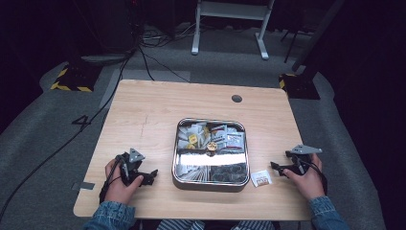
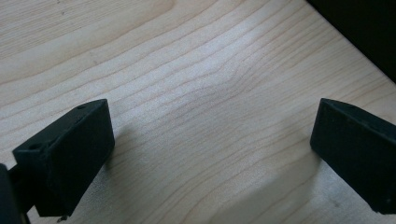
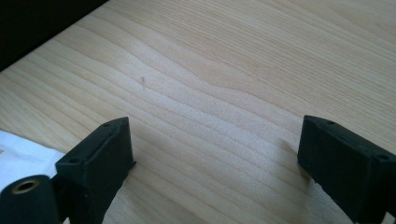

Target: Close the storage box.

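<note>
Both claws, your left gripper [image 1: 152, 174] and right gripper [image 1: 274, 166], rest spread wide with nothing between them. Approach the small packet [image 1: 261, 178] beside the metal tray [image 1: 210, 184] low and flat; it's probably thin paper.

A lab or test studio: a pale wooden surface [image 1: 143, 110] stands alone on grey carpet [image 1: 43, 120] in a dark room, with black cables [image 1: 143, 52] trailing across the floor, yellow-and-black hazard-striped base [image 1: 72, 86], and a white metal frame stand [image 1: 230, 24] behind.
</note>
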`<action>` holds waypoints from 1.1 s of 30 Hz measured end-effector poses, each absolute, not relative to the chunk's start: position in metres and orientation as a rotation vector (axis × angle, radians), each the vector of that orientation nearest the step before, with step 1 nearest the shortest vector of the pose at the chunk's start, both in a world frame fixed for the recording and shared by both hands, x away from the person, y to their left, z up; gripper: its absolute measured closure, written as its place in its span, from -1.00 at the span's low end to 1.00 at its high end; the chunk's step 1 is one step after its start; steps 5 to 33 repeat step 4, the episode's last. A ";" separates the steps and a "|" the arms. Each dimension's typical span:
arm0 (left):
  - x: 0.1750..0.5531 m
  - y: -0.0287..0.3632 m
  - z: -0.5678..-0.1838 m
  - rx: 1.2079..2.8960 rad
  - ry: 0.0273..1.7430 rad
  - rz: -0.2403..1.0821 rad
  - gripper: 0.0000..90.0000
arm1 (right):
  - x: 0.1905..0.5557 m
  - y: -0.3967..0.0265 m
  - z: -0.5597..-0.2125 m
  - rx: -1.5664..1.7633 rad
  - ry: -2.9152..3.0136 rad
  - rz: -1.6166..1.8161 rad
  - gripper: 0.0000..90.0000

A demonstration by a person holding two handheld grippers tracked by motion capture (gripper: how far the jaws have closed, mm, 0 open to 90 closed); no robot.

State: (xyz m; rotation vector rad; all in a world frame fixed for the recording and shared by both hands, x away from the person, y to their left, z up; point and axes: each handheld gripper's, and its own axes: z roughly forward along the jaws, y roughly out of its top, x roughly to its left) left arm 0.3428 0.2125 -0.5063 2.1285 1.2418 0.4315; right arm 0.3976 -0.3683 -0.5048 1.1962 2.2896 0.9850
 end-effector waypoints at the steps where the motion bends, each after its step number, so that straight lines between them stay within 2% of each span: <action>1: 0.343 0.213 -0.506 2.128 1.241 0.431 -1.00 | 0.398 -0.368 -0.505 1.196 2.290 0.985 -0.77; 33: 0.343 0.212 -0.506 2.127 1.243 0.432 -1.00 | 0.398 -0.368 -0.505 1.196 2.290 0.985 -0.77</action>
